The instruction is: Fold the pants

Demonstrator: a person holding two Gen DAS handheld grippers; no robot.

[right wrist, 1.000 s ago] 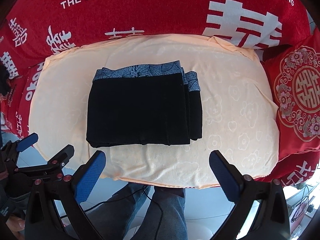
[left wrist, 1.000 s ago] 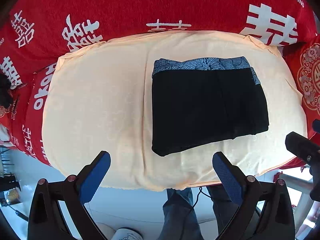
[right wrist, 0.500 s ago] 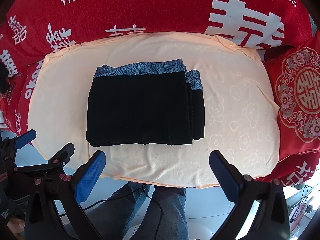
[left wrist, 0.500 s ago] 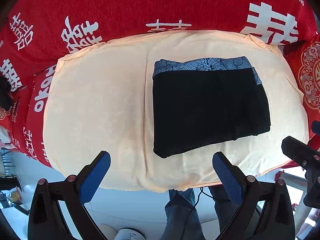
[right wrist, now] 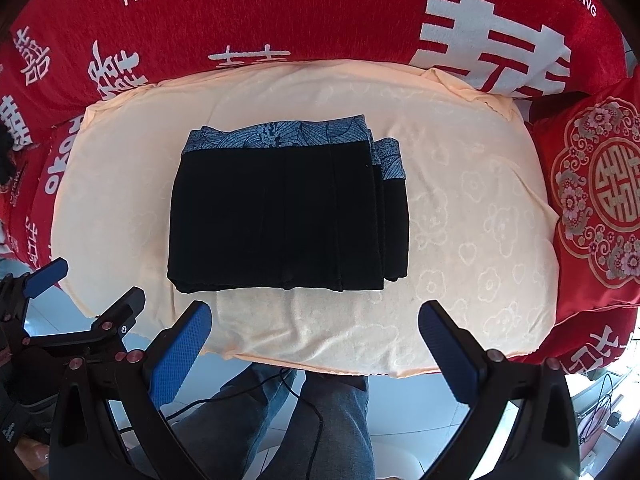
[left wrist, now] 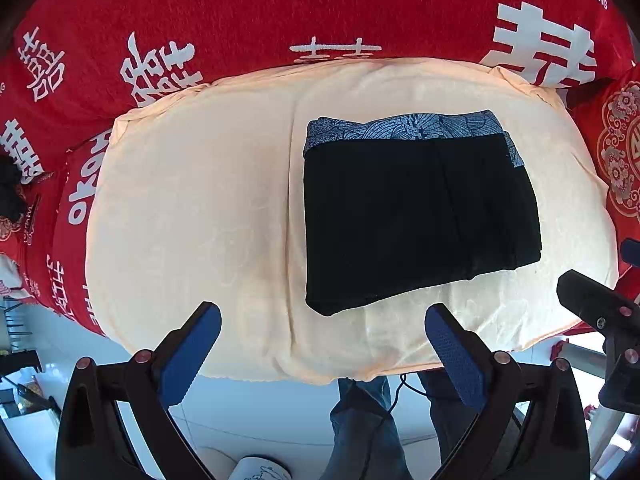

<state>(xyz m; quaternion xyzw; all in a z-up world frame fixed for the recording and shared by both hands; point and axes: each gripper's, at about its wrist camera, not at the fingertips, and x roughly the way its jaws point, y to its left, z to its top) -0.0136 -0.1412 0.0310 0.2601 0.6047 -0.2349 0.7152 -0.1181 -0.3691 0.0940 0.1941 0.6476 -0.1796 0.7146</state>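
The black pants (left wrist: 416, 216) lie folded into a compact rectangle on a peach towel (left wrist: 192, 216), with the blue patterned waistband (left wrist: 404, 130) at the far edge. They also show in the right wrist view (right wrist: 284, 216), with stacked layers stepping out at the right side. My left gripper (left wrist: 322, 340) is open and empty, held back over the towel's near edge, left of the pants. My right gripper (right wrist: 314, 338) is open and empty, just short of the pants' near edge. Neither touches the cloth.
The towel (right wrist: 472, 216) covers a seat draped in red fabric with white lettering (right wrist: 280, 12). A red embroidered cushion (right wrist: 600, 192) sits at the right. The person's jeans-clad legs (right wrist: 320, 420) and a cable stand below. The left gripper (right wrist: 60, 320) shows at the lower left of the right view.
Both grippers have drifted slightly; the pants sit a touch lower in the views. The pants themselves have not moved, and both grippers stay open.
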